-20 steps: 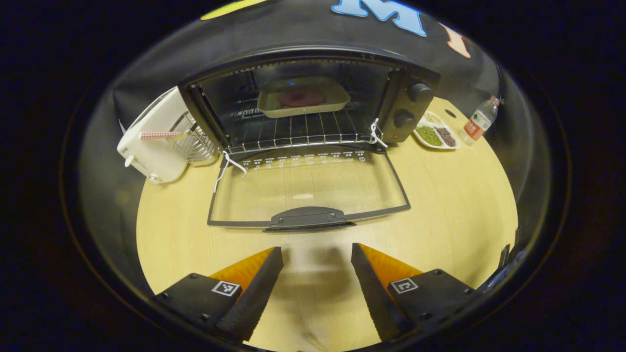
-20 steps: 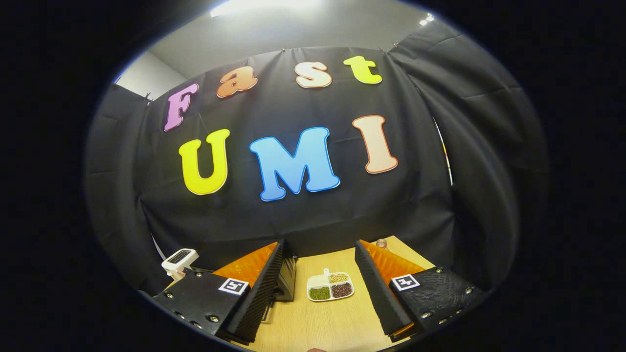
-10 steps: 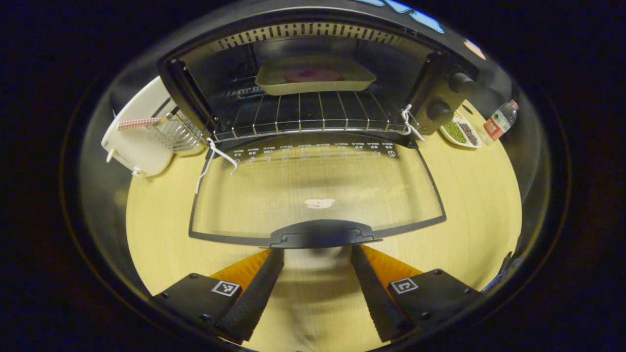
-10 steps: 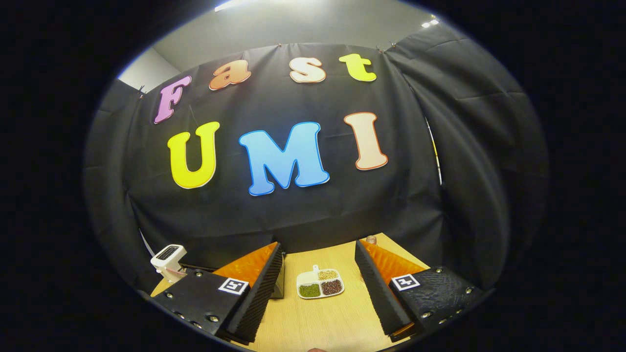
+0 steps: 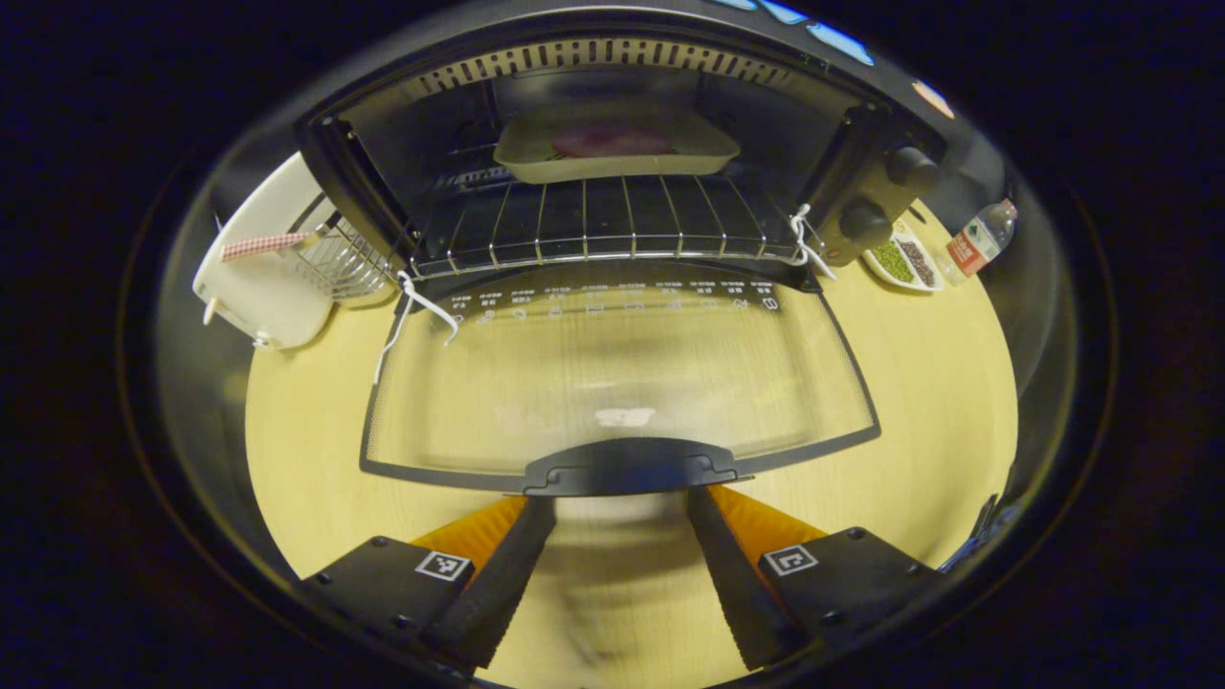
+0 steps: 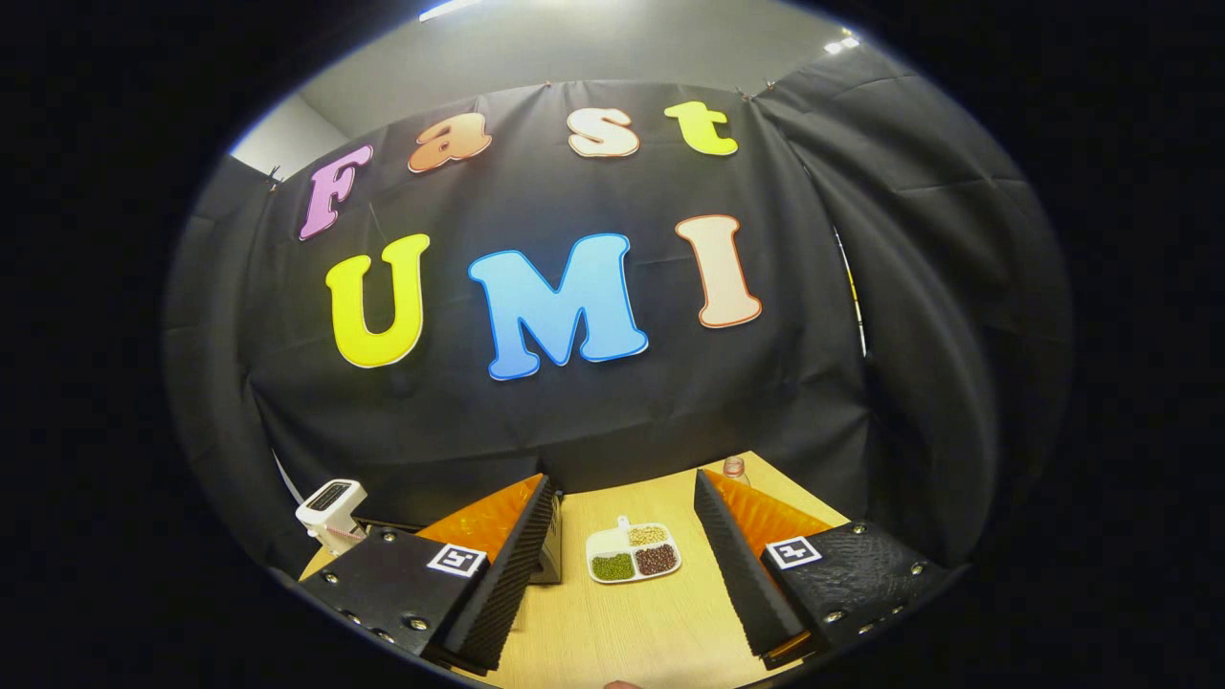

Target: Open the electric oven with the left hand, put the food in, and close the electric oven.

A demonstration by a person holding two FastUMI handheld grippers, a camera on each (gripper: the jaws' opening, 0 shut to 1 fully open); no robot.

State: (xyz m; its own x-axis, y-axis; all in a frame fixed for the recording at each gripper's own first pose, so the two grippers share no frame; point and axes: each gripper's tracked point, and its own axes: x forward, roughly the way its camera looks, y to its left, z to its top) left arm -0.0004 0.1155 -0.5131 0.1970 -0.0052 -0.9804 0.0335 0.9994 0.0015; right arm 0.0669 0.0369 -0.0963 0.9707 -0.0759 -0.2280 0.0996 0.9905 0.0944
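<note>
Left gripper (image 5: 620, 502) had its fingers spread apart, tips just under the door handle (image 5: 629, 467), nothing between them; whether they touched the handle I couldn't tell. Oven door (image 5: 622, 373) lay folded down flat over the table (image 5: 316, 450). Beyond it, the wire rack (image 5: 603, 225) carried a tray (image 5: 617, 148) with dark reddish food (image 5: 610, 142), deep inside the electric oven (image 5: 612, 67). Two knobs (image 5: 888, 196) sat on the oven's right panel. A white appliance with a wire basket (image 5: 273, 277) stood left of the oven; a divided dish of beans (image 5: 900, 263) and a bottle (image 5: 976, 239) stood to its right.

Right gripper (image 6: 627, 488) was also spread wide and empty, raised above the table (image 6: 622, 622) and aimed at the black cloth wall (image 6: 574, 411). That view added the dish (image 6: 633, 555) between the fingertips, a white ceiling and lamps above the cloth.
</note>
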